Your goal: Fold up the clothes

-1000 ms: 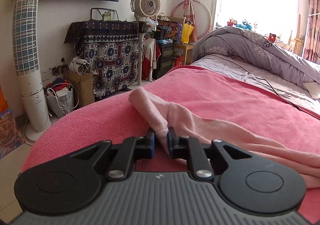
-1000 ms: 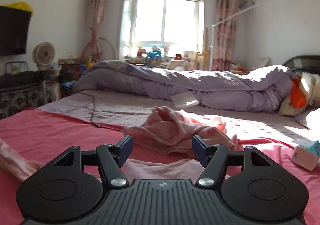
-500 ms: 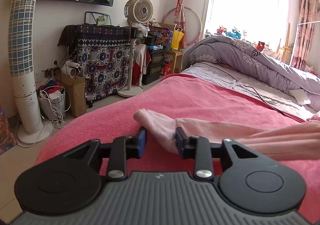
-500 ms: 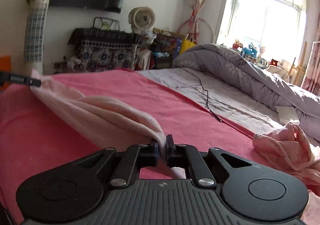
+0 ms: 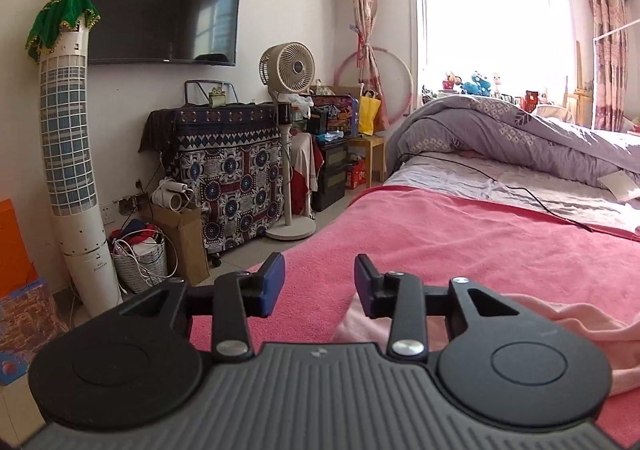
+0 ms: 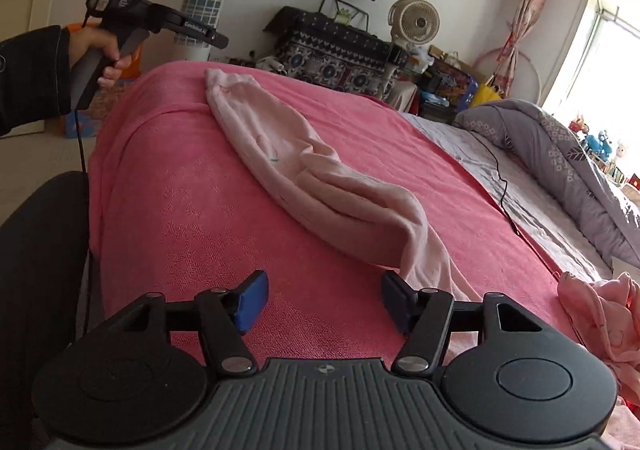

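One long pale pink garment (image 6: pixel 320 185) lies stretched on the pink blanket (image 6: pixel 180 209), ahead of the right gripper (image 6: pixel 324 300), whose jaws are opening with nothing between them. The left gripper (image 5: pixel 320 282) stands released, empty. A second crumpled pink garment (image 6: pixel 600 314) lies right.

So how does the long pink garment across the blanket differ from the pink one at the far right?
The long garment lies stretched out in a twisted strip across the pink blanket; the right garment is bunched in a crumpled heap. The long garment is paler pink, the right one a stronger pink. Both lie loose on the bed, neither folded nor held.
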Available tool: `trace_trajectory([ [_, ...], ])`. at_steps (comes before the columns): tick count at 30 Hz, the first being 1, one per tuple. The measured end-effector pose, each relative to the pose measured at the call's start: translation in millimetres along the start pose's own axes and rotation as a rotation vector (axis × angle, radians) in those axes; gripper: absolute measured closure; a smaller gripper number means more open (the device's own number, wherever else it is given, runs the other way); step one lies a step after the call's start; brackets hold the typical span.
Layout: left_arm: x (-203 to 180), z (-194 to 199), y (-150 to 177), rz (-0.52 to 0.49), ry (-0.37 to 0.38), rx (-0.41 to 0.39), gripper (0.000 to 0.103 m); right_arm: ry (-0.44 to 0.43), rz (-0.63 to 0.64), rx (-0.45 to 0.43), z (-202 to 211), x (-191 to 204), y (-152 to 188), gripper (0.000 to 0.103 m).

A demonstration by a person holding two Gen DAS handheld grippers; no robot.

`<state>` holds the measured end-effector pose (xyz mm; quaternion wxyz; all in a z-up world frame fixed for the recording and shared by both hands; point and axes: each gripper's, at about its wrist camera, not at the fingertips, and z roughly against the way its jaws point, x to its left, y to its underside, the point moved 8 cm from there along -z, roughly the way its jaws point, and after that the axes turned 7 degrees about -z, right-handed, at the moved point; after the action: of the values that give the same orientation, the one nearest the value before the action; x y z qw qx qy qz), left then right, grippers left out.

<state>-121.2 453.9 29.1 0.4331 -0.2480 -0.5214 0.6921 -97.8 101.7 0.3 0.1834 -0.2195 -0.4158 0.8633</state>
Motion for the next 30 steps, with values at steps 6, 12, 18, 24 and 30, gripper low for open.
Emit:
trace_trajectory([
  [6, -5.7, -30.4, 12.8, 0.141, 0.153, 0.152, 0.035, 0.084, -0.129, -0.034, -15.3, -22.2, -12.2, 0.041],
  [12, -19.1, -53.8, 23.3, 0.131, 0.172, 0.259, 0.025, 0.193, -0.193, -0.008, -7.4, -48.4, 7.5, 0.038],
  [18, -47.3, -51.0, -6.7, 0.164, 0.212, 0.164, 0.078, 0.301, -0.268, 0.094, -16.7, -83.4, 33.9, 0.092],
  [24, -15.0, 18.0, -105.2, 0.27, 0.169, -0.283, 0.08, 0.361, -0.354, -0.125, 24.8, -103.7, 5.2, 0.092],
  [30, 16.3, 39.9, -82.2, 0.192, 0.09, -0.292, 0.08, 0.214, -0.267, 0.011, 13.0, -81.2, 35.1, 0.092],
])
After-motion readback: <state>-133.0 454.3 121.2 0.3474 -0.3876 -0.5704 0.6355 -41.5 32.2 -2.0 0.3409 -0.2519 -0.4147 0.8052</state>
